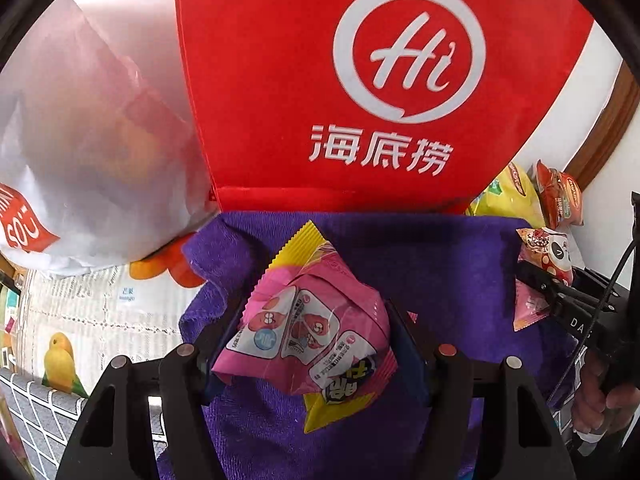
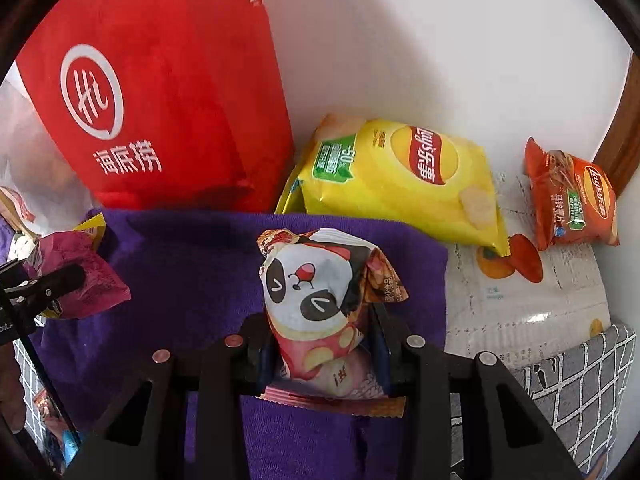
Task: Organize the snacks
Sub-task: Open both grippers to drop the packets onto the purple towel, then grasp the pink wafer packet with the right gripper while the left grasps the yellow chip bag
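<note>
My left gripper (image 1: 316,320) is shut on a pink and yellow snack packet (image 1: 316,320), held over a purple towel (image 1: 432,264). My right gripper (image 2: 320,320) is shut on a panda snack packet (image 2: 316,296), also over the purple towel (image 2: 180,264). The right gripper with the panda packet (image 1: 548,252) shows at the right edge of the left wrist view. The left gripper with the pink packet (image 2: 80,276) shows at the left of the right wrist view. A red tote bag (image 1: 320,80) stands behind the towel, also in the right wrist view (image 2: 160,100).
A white plastic bag (image 1: 80,140) stands left of the red bag. A yellow chip bag (image 2: 404,176) and an orange chip bag (image 2: 568,196) lie at the right by the white wall (image 2: 440,40). A printed mat (image 2: 520,296) covers the surface; a grey checked edge (image 2: 580,380) lies nearer.
</note>
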`<state>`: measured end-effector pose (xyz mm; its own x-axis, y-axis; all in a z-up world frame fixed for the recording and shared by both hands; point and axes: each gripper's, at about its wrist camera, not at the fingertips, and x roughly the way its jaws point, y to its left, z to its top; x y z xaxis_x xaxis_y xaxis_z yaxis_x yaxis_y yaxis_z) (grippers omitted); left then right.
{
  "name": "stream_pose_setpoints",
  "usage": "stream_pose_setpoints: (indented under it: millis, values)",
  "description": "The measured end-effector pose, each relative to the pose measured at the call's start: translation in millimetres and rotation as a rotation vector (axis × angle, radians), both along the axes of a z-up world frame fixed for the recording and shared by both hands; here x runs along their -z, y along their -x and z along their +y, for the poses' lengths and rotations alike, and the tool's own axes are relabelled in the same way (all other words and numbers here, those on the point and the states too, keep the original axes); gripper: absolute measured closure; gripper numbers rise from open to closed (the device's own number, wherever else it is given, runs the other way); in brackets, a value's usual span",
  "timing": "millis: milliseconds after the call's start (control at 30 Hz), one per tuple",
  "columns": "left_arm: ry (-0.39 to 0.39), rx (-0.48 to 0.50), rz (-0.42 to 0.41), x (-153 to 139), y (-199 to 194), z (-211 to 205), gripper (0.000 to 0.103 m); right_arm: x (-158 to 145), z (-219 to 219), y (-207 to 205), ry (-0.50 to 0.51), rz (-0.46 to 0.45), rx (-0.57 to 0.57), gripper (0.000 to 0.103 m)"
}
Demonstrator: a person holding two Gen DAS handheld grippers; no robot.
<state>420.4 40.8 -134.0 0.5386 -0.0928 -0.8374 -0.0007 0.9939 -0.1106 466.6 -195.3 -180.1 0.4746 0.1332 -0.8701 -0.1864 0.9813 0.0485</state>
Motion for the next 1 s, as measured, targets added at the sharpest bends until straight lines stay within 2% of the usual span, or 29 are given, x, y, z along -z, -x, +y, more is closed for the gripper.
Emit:
stream_pose_setpoints:
  millis: [233,300,367,467,700,900,1000]
  values:
    - [0.008,0.001,0.018,4,-1,1,0.036,7,3,-2,0.032,0.018,0.008,0.062]
    - [0.016,0.001,0.024,4,0,1,0.034,6,3,-3,0.037,0.022,0.007,0.052]
    - [0.014,0.000,0.026,1,0,1,0.029,3,4,-2,0.046,0.020,0.001,0.032]
    - [0.035,0.000,0.006,-10,5,0,0.021,-13,6,7,0.046,-0.021,-0.012,0.031]
    - [0.024,0.021,-0.054,-46,33,-7,0.020,-61,6,38,0.048,-0.153,0.031,0.026]
    - [0.017,0.025,-0.106,-75,73,-11,0.020,-95,2,82,0.132,-0.187,0.121,0.019]
    - [0.010,0.017,-0.129,-90,97,-11,0.020,-108,-4,102,0.115,-0.185,0.136,0.017]
